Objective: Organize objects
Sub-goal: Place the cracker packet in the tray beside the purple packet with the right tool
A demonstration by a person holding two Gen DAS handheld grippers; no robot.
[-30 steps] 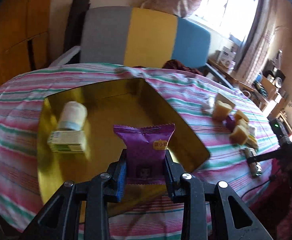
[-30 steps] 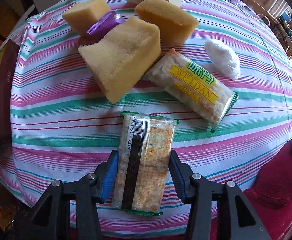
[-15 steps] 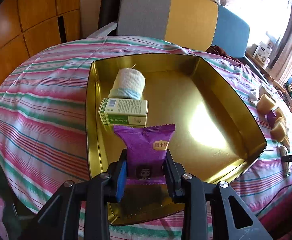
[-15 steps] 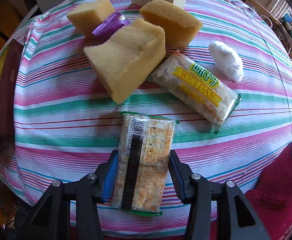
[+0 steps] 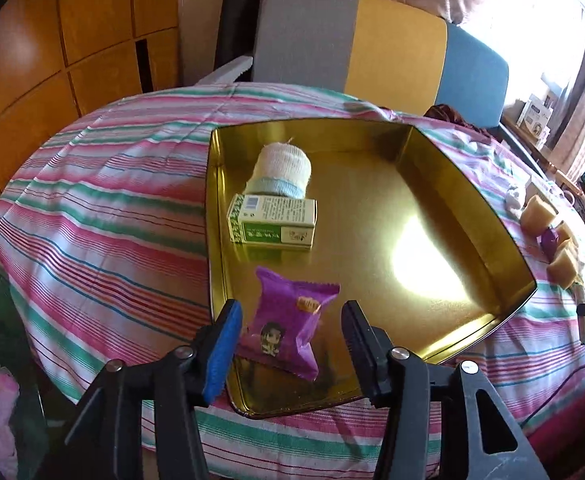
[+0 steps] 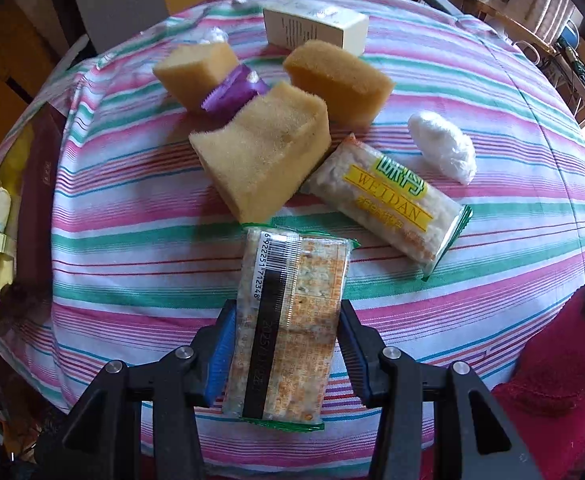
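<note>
In the left wrist view a purple snack packet (image 5: 288, 320) lies in the near corner of the gold tin tray (image 5: 468, 208). My left gripper (image 5: 290, 320) straddles the packet with its jaws opening and a gap on both sides of it. Farther back in the tray are a green-and-white box (image 5: 272, 222) and a rolled white sock (image 5: 282, 170). In the right wrist view my right gripper (image 6: 286, 334) is shut on a cracker packet (image 6: 288, 320) with a barcode, lifted just above the striped cloth.
Three yellow sponges (image 6: 264, 152) (image 6: 338, 78) (image 6: 196, 68) sit beyond the cracker packet, with a purple packet (image 6: 234, 90) wedged among them. A yellow-labelled cracker packet (image 6: 392, 200), a white wad (image 6: 442, 148) and a white box (image 6: 316, 28) lie nearby. A red cloth (image 6: 556, 364) is at the right edge.
The left gripper came down over the tray and its jaws spread, letting the purple packet drop onto the tray floor. The right gripper lifted slightly with the cracker packet still held.
</note>
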